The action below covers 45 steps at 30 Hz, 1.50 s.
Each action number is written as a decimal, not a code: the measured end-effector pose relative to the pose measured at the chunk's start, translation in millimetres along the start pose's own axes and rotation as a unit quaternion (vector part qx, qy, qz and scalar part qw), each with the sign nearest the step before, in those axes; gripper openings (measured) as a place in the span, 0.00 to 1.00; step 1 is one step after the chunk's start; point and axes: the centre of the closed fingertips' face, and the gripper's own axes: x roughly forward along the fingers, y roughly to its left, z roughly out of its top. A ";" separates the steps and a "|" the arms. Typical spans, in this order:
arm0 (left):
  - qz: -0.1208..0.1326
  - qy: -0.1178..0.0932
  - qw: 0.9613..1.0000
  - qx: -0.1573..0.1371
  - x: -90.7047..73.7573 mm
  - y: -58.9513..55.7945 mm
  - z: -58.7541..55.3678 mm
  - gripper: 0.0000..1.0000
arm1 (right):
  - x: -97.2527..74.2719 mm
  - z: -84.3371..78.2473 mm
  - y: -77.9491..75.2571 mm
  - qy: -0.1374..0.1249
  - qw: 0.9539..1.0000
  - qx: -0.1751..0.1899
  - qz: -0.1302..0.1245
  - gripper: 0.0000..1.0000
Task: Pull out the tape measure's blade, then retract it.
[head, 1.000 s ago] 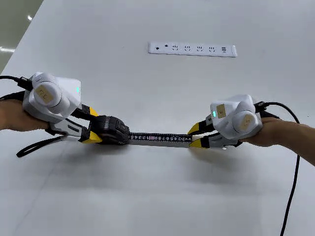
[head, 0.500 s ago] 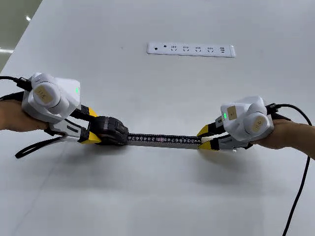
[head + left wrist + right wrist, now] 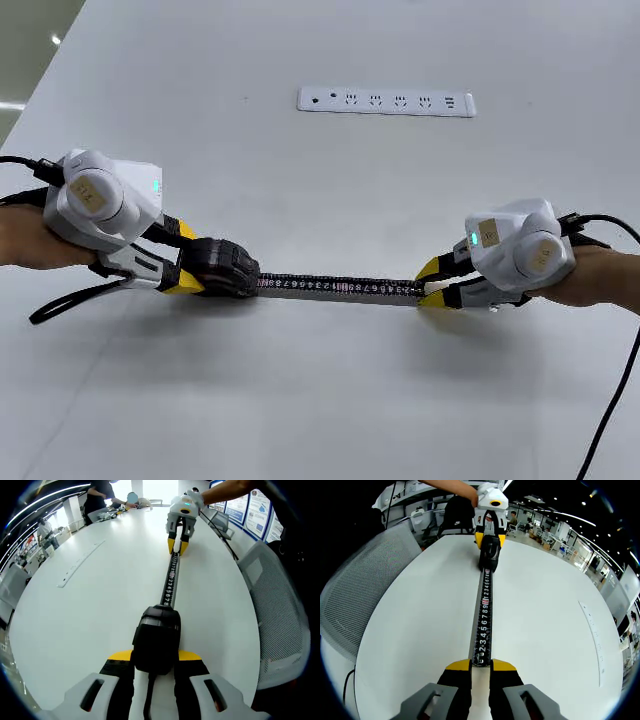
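The black tape measure case [image 3: 221,268] rests on the white table [image 3: 330,160], clamped between the yellow-tipped jaws of my left gripper [image 3: 187,259]. In the left gripper view the case [image 3: 156,639] sits right at the jaws of my left gripper [image 3: 156,656]. Its dark numbered blade [image 3: 338,287] runs out to the right, low over the table. My right gripper [image 3: 432,283] is shut on the blade's end. The right gripper view has the blade [image 3: 483,620] stretching from my right gripper [image 3: 481,665] to the case [image 3: 489,553].
A white power strip [image 3: 386,101] lies farther back on the table. A black strap [image 3: 70,299] trails from the left hand and a cable [image 3: 608,410] from the right. A grey mesh chair [image 3: 280,610] stands beside the table.
My right gripper has moved to the right with the blade's end, drawing more blade out of the case. The left gripper and case have stayed put.
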 end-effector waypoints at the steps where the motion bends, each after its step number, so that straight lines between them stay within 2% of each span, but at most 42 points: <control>1: 0.000 0.000 1.000 0.000 0.0 -0.1 0.0 0.24 | -0.7 -1.1 0.2 0.001 1.000 0.000 0.000 0.08; 19: 0.000 0.004 1.000 0.002 0.2 -0.6 0.4 0.24 | -14.7 -23.3 -0.4 0.015 1.000 0.009 -0.005 0.08; 29: 0.001 0.006 1.000 0.004 0.4 -0.2 0.4 0.25 | -16.2 -23.7 -1.7 0.022 1.000 0.009 -0.010 0.09; 40: 0.001 0.008 1.000 0.012 1.5 0.1 2.0 0.26 | -15.3 -24.5 -2.5 0.033 0.999 0.010 -0.003 0.11; 45: -0.002 0.014 1.000 0.018 1.8 0.0 2.3 0.26 | -14.0 -25.8 -3.5 0.038 0.999 0.013 -0.004 0.11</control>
